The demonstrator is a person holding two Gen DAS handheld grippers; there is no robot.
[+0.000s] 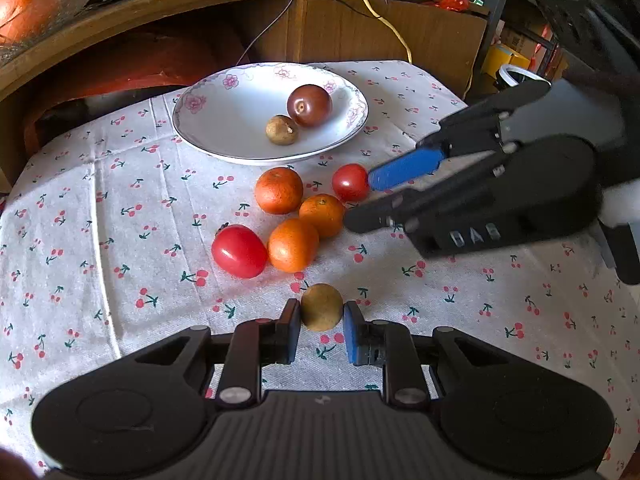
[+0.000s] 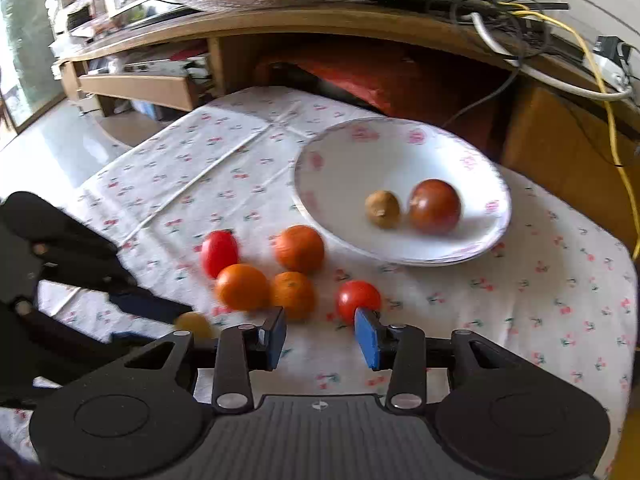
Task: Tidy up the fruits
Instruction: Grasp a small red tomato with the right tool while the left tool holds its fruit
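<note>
**Left wrist view: two fruits in the plate, six on the cloth**

Left wrist view shows a cherry-print tablecloth [image 1: 120,208] with a white flowered plate [image 1: 224,120] at the far side. In the plate lie a dark red-brown fruit [image 1: 309,105] and, touching it, a small brown longan [image 1: 282,130]. Near the plate, on the cloth, three oranges [image 1: 293,245] cluster with an oval red tomato [image 1: 239,251] on their left. The right gripper [image 2: 322,336] stands wide, one blue pad touching a round red tomato [image 2: 359,300]. The left gripper [image 1: 322,330] closes narrowly on a tan longan [image 1: 322,307].
</note>
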